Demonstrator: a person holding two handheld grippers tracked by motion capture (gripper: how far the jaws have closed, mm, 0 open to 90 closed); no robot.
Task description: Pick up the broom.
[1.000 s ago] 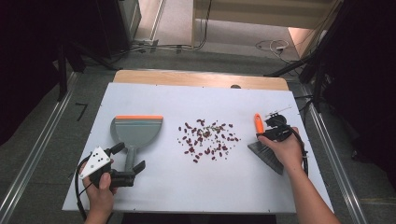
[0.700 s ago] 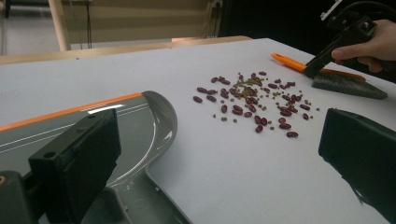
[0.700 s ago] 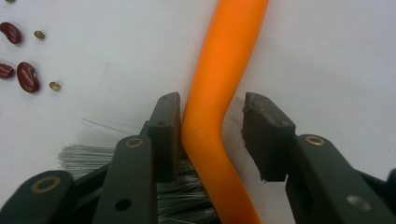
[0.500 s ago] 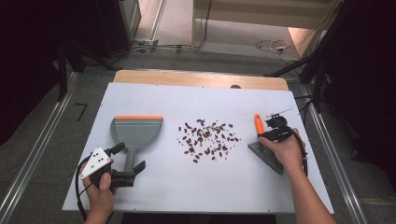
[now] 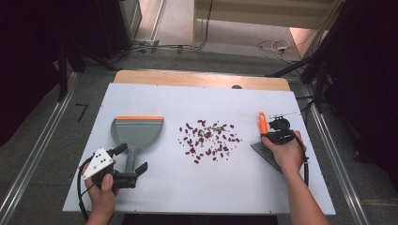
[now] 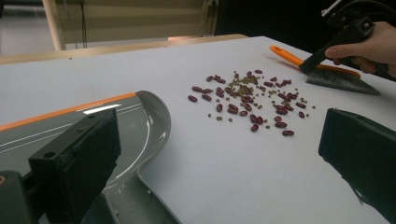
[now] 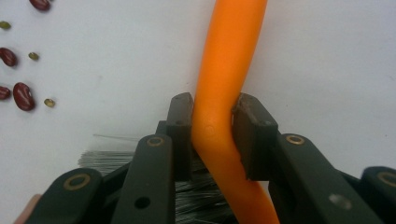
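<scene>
A grey dustpan [image 5: 138, 132] with an orange lip lies at the table's left, and its handle runs toward me. My left gripper [image 5: 130, 159] stands open with one jaw on each side of that handle, not touching it. In the left gripper view, the dustpan [image 6: 119, 135] sits by the left jaw of the open gripper [image 6: 219, 163]. Red and green beans [image 5: 209, 140] are scattered mid-table. To their right, my right gripper [image 5: 270, 134] is shut on the orange handle of a brush [image 5: 262, 123]. The jaws of that gripper [image 7: 212, 121] clamp the brush handle [image 7: 229, 70], with grey bristles [image 7: 196, 198] below.
The white table top [image 5: 197, 101] has a wooden strip along its far edge. Bare board lies in front of the beans [image 6: 252, 98] and between them and the brush [image 6: 338, 79]. Metal rails run along the floor on both sides.
</scene>
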